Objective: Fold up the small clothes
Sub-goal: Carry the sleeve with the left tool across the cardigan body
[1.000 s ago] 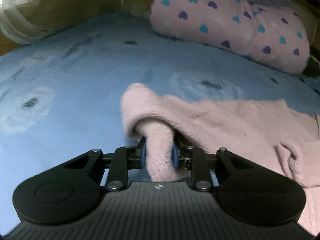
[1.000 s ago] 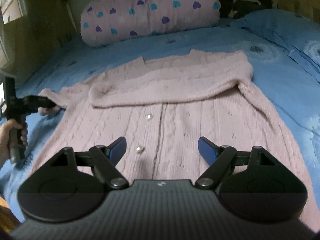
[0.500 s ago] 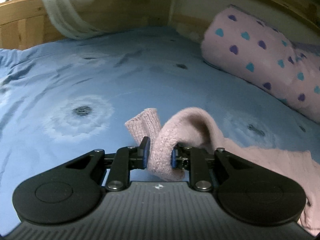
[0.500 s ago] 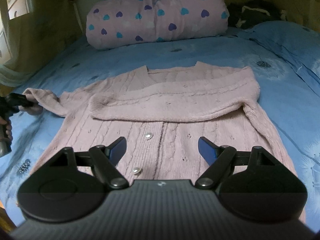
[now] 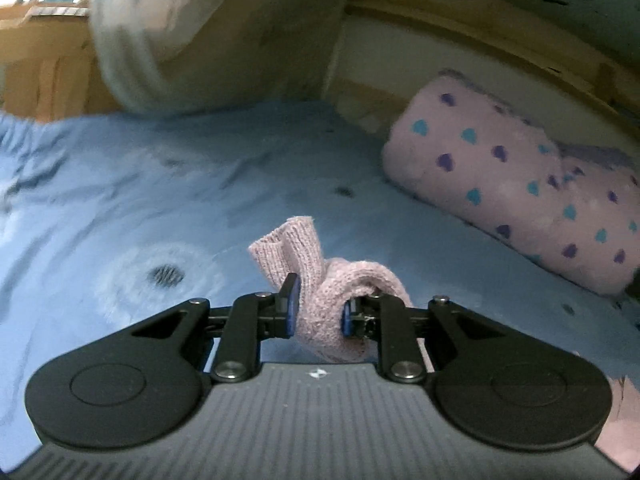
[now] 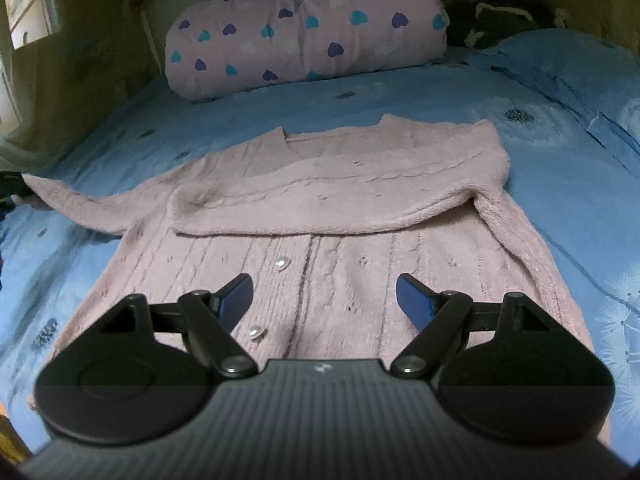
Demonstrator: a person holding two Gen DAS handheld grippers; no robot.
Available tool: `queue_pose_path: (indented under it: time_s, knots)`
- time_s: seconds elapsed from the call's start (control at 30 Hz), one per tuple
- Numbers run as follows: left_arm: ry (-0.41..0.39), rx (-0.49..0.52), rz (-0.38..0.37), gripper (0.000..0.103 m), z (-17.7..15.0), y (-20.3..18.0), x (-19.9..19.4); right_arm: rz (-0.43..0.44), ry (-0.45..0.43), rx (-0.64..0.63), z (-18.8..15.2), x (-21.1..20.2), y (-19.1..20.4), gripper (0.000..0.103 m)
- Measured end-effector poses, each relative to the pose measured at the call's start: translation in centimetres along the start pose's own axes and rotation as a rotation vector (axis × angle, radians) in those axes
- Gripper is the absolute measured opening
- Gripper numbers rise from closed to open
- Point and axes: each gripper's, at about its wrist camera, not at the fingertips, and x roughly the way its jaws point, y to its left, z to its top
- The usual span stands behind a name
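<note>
left tongs [image 5: 318, 312] pinch the cardigan's sleeve [image 5: 320, 280]; right tongs [image 6: 324, 298] hover over it.

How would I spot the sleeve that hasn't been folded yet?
On the blue bedspread, in front of the heart-print pillow, lies a pink cardigan. One sleeve lies folded across its chest; the unfolded sleeve stretches out sideways to the picture's left, its ribbed cuff pinched in the left gripper.

1. You're in a home bedroom: a bed [image 6: 560, 184] w/ a blue dandelion-print sheet.
2. Rolled pink heart-print blanket [image 6: 312, 28] at the head end.
3. Wooden bed frame [image 5: 500, 44] behind, sheer curtain [image 5: 160, 40] at left.
</note>
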Motion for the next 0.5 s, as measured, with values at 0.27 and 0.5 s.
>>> queue_pose_path:
  time_s: [0.27, 0.5]
  knots:
    - [-0.020, 0.054, -0.181, 0.024, 1.6, -6.1, -3.0, 0.009, -0.007, 0.020, 0.2, -0.3, -0.8, 0.080]
    - [-0.017, 0.090, -0.291, 0.024, 1.7, -13.0, -5.6, 0.020, -0.045, 0.105, 0.5, -0.8, -2.5, 0.081]
